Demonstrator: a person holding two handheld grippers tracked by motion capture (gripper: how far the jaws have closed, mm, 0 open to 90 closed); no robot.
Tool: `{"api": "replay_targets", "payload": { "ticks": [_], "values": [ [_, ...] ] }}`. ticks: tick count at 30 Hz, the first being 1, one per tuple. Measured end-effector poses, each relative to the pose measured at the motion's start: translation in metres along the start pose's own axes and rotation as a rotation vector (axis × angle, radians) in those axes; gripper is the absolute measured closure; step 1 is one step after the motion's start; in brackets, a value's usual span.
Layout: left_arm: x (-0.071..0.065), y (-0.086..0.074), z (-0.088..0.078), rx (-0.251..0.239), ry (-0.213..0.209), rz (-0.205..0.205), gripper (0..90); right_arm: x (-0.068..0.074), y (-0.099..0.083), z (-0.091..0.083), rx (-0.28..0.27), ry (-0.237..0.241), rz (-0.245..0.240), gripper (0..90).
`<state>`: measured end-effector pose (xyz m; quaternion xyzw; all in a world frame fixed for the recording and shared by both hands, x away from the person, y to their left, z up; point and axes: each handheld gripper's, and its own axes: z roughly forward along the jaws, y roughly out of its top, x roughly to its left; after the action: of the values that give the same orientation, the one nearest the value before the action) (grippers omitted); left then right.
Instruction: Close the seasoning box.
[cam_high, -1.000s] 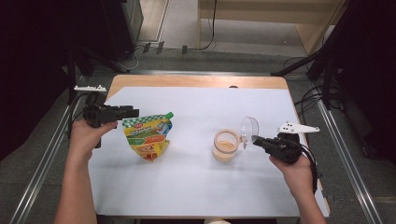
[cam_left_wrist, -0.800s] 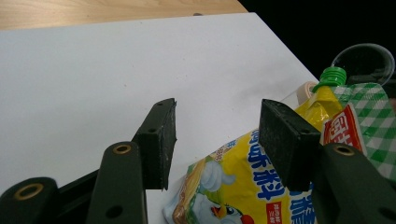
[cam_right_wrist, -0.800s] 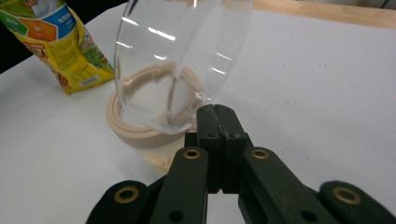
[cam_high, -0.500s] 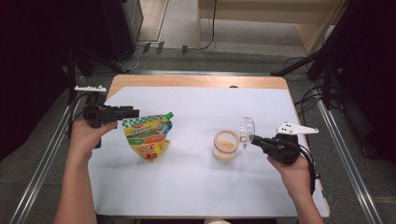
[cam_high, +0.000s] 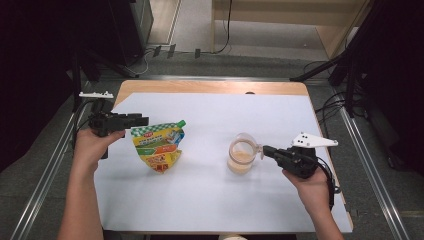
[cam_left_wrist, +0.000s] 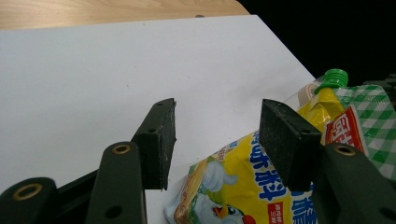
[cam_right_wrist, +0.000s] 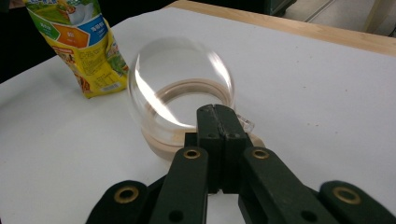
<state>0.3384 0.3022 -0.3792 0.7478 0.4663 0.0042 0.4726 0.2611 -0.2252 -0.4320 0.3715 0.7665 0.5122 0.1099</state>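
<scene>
A yellow and green spouted pouch (cam_high: 157, 147) stands on the white table sheet (cam_high: 200, 200), its green cap (cam_left_wrist: 335, 77) at the top. My left gripper (cam_high: 145, 120) hovers at the pouch's top left edge. In the left gripper view its jaws (cam_left_wrist: 219, 112) stand apart, with the pouch (cam_left_wrist: 243, 182) low and behind the right one and no pad pressing on it. A small round container (cam_high: 241, 161) with tan contents has a clear hinged lid (cam_right_wrist: 182, 79). My right gripper (cam_right_wrist: 215, 112) is shut on the lid's tab, and the lid is tilted over the container.
The wooden table edge (cam_high: 210, 87) runs along the far side of the white sheet. Metal rails (cam_high: 372, 165) flank the table, with cables at the right. The pouch (cam_right_wrist: 88, 46) stands to the left of the container in the right gripper view.
The clear lid has swung left, from standing beside the container to tilting over it. The right hand shifted slightly. The left hand and pouch have stayed put.
</scene>
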Motion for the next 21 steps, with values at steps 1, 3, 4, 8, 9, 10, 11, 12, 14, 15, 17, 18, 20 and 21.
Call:
{"api": "replay_targets", "payload": {
  "ticks": [1, 3, 4, 8, 9, 10, 11, 12, 14, 15, 17, 18, 20, 21],
  "values": [
    [0.000, 0.000, 0.000, 0.000, -0.001, 0.001, 46.7, 0.000, 0.000, 0.000, 0.001, 0.000, -0.002, 90.0],
    [0.000, 0.000, 0.000, 0.001, -0.001, 0.001, 46.7, 0.000, 0.000, 0.000, 0.007, 0.000, -0.003, 90.0],
    [0.001, 0.000, 0.000, 0.002, -0.002, 0.001, 46.7, 0.000, -0.001, 0.000, 0.009, 0.001, -0.004, 90.0],
    [0.001, 0.000, 0.000, 0.002, -0.001, -0.002, 46.7, -0.001, -0.002, -0.001, 0.019, -0.003, -0.003, 85.1],
    [0.001, -0.001, 0.000, 0.003, -0.002, -0.001, 46.6, -0.001, -0.003, -0.002, 0.021, -0.003, 0.000, 84.2],
    [0.001, -0.001, 0.000, 0.003, 0.000, -0.002, 46.7, -0.002, -0.003, -0.002, 0.024, -0.002, 0.003, 82.9],
    [0.001, -0.001, 0.000, 0.005, -0.001, -0.002, 46.6, -0.003, -0.004, -0.002, 0.027, -0.006, 0.004, 81.6],
    [0.001, -0.001, 0.000, 0.006, -0.001, -0.001, 46.6, -0.004, -0.004, -0.002, 0.029, -0.007, 0.004, 80.4],
    [0.001, -0.001, 0.001, 0.005, -0.001, -0.002, 46.6, -0.006, -0.006, -0.002, 0.031, -0.010, 0.008, 76.2],
    [0.001, -0.001, 0.001, 0.006, -0.001, -0.001, 46.5, -0.007, -0.006, -0.002, 0.038, -0.009, 0.008, 74.2],
    [0.002, -0.001, 0.001, 0.007, -0.002, -0.006, 46.1, -0.010, -0.008, -0.001, 0.053, -0.015, 0.020, 70.5],
    [0.002, -0.001, 0.001, 0.008, -0.001, -0.007, 45.9, -0.011, -0.009, -0.001, 0.057, -0.015, 0.028, 70.1],
    [0.002, -0.001, 0.002, 0.004, -0.004, -0.010, 45.4, -0.015, -0.011, -0.001, 0.062, -0.015, 0.038, 66.8],
    [0.002, -0.001, 0.001, 0.003, -0.003, -0.013, 45.3, -0.016, -0.011, -0.001, 0.062, -0.013, 0.041, 64.2]
  ]
}}
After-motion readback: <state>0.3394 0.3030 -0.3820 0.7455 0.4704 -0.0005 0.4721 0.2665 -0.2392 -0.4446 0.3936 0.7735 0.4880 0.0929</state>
